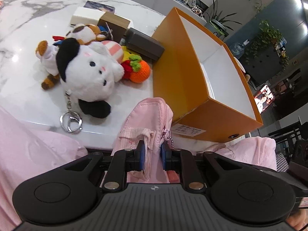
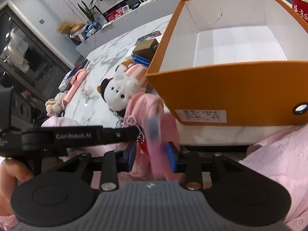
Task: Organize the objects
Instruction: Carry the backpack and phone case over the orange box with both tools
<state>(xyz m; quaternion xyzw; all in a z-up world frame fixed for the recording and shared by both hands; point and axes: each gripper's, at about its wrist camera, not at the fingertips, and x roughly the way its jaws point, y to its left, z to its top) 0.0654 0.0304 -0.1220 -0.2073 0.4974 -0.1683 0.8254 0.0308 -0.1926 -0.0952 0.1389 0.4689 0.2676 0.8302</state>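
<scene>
Left wrist: left tongs [image 1: 152, 150] pinch pink pouch [image 1: 148, 115]; right tongs [image 2: 152, 152] half-open, gripping nothing. Next, lift into orange box [image 1: 192, 73] ahead.

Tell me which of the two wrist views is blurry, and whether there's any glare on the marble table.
Right wrist view: motion blur smears the pink pouch and the label on the orange box. Left wrist view: sharp, with the pouch crisp between the left gripper pads; bright glare spots sit on the marble table; fisheye bending curves the edges in both.
</scene>
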